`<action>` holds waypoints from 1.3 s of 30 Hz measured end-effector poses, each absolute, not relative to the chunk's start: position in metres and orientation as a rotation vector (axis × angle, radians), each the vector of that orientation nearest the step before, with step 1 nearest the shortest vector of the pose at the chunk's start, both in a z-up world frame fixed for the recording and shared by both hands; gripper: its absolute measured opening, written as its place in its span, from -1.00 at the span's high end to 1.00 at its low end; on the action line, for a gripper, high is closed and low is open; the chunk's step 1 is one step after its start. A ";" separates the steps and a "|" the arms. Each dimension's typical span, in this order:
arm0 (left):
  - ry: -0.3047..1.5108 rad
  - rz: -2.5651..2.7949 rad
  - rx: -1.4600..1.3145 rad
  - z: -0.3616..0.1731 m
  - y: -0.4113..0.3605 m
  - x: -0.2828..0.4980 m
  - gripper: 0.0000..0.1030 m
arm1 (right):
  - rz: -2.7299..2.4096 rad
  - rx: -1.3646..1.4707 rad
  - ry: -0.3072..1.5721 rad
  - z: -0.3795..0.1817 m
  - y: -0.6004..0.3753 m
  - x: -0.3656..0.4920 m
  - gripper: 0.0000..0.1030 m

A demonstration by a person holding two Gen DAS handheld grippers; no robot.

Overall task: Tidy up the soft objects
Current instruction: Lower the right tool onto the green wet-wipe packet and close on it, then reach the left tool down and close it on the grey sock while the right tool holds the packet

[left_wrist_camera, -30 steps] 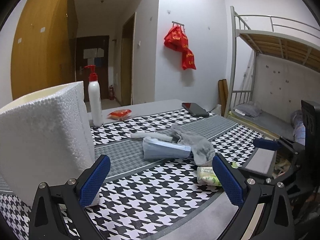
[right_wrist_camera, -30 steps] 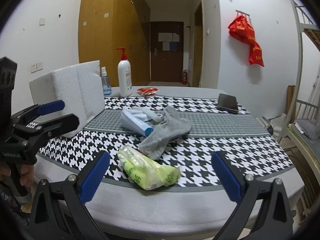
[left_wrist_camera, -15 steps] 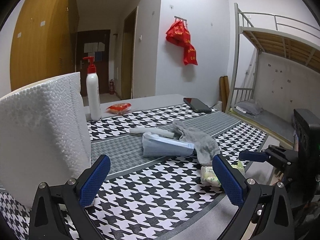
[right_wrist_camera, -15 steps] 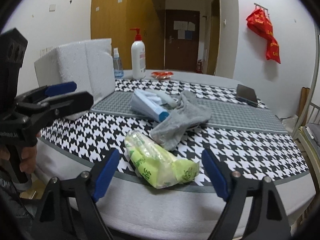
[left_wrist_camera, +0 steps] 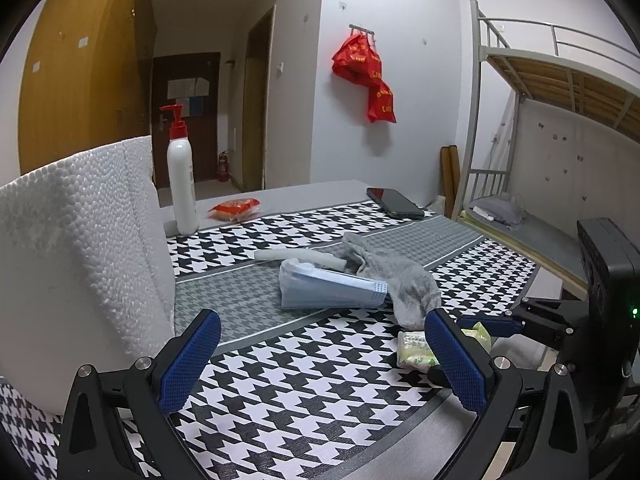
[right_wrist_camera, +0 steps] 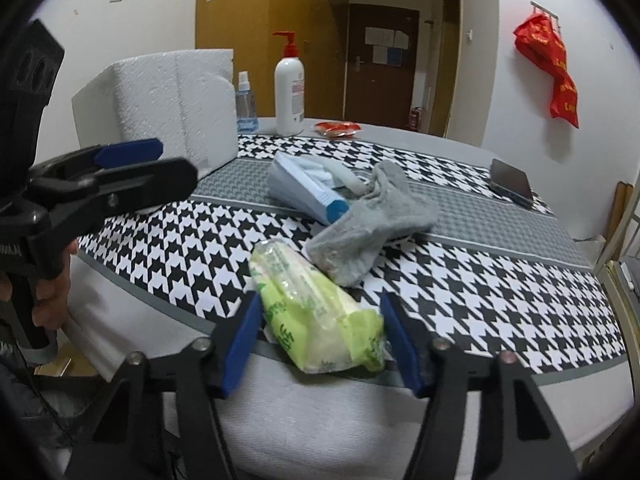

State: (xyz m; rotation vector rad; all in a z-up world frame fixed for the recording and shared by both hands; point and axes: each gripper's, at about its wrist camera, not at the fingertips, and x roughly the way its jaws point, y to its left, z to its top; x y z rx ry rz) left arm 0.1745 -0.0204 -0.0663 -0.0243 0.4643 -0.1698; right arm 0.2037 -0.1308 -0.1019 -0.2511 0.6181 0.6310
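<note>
A green tissue pack lies at the table's near edge; it also shows in the left wrist view. My right gripper has its blue pads on both sides of the pack, closing on it, with thin gaps showing. Behind it lie a grey sock, a pack of blue masks and a white roll. My left gripper is open and empty over the houndstooth cloth, next to the white foam box.
A pump bottle, a small spray bottle, a red snack packet and a black phone sit at the table's far side. A bunk bed stands to the right.
My right gripper has moved forward to the tissue pack and narrowed around it. My left gripper has dropped slightly and stays open.
</note>
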 end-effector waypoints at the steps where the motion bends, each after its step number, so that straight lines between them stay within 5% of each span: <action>1: 0.464 -0.169 -0.026 -0.066 -0.020 0.174 -0.98 | 0.629 -0.261 0.617 -0.102 -0.130 0.203 -0.19; 10: 0.458 -0.154 -0.025 -0.065 -0.020 0.172 -0.98 | 0.669 -0.267 0.606 -0.101 -0.131 0.196 0.23; 39: 0.447 -0.212 -0.005 -0.054 -0.050 0.167 -0.98 | 0.559 -0.134 0.545 -0.077 -0.179 0.183 0.30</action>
